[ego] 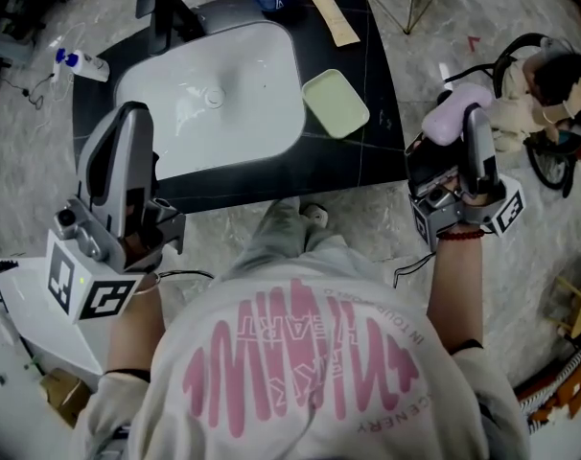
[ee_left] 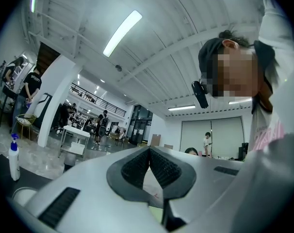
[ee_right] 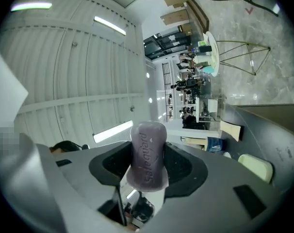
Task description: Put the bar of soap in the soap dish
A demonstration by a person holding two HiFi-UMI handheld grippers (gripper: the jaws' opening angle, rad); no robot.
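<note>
soap is clamped in the right gripper, short of the empty dish. the left gripper is closed on nothing.

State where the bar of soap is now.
The bar of soap sits at the head view's right, clamped in the right gripper, beyond the black counter's edge, right of the green soap dish.

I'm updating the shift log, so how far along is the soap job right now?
Done: the right gripper is shut on the bar of soap. In hand: it holds the bar up beyond the counter's right edge. Left: setting it in the pale green soap dish, which lies empty right of the sink. The left gripper is shut, empty.
</note>
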